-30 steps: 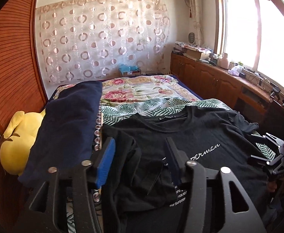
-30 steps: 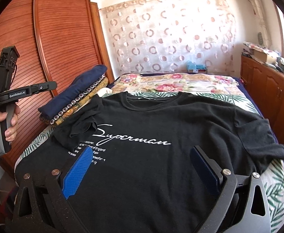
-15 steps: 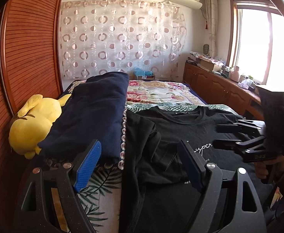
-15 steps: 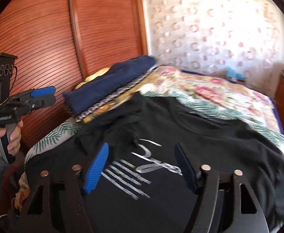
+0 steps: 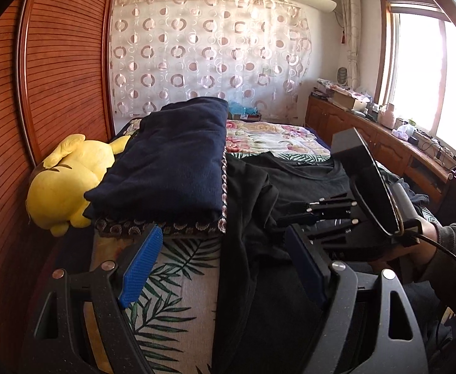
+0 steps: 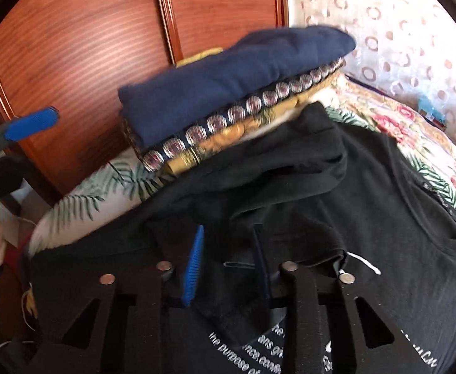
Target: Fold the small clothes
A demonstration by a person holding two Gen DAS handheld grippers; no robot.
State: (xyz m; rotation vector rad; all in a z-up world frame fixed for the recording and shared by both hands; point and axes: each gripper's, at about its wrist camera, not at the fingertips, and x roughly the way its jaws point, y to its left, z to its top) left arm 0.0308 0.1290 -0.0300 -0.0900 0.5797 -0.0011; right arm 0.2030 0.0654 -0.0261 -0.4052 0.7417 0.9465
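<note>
Both wrist views look down closely over the black T-shirt [image 5: 303, 184].

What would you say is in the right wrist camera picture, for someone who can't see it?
The right gripper has just been closing its jaws, with a fold of the black printed T-shirt between its blue pads. The shirt lies on a leaf-patterned bed cover, beside a folded navy cloth and a wooden wardrobe.

Daylight floods a bedroom window [image 5: 446, 71] above low wooden cabinets [image 5: 368, 137], facing a slatted wooden wardrobe [image 5: 56, 78] and circle-patterned curtain [image 5: 209, 53].
</note>
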